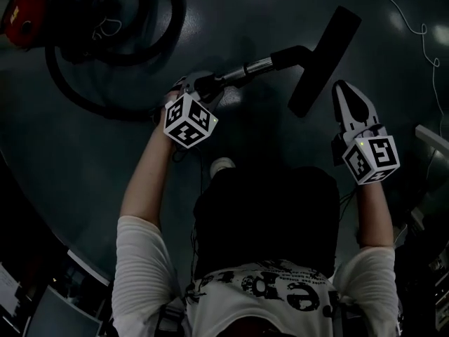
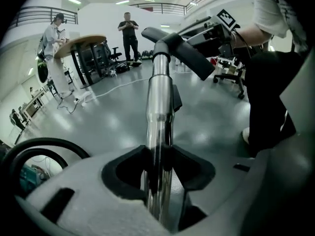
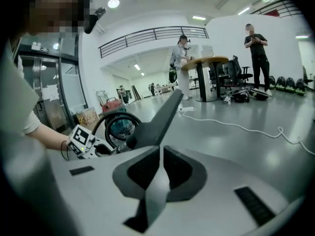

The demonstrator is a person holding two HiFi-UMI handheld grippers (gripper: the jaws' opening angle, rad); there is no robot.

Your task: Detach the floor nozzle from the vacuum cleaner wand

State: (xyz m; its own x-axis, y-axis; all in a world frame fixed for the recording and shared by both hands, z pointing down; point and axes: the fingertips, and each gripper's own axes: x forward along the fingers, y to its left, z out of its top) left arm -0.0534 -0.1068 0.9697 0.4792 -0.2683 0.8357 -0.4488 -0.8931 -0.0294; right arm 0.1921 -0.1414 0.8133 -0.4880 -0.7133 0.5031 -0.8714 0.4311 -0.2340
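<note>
The chrome wand runs from my left gripper up to the right, and the black floor nozzle sits on its far end. In the left gripper view the wand passes between the pads and my left gripper is shut on it, with the nozzle ahead. My right gripper hangs just right of the nozzle, shut and holding nothing. In the right gripper view its jaws meet, and the nozzle lies a little beyond them without touching.
The red vacuum body and its looped black hose lie at the upper left. A white cable trails over the grey floor at the upper right. Two people stand by a round table far off.
</note>
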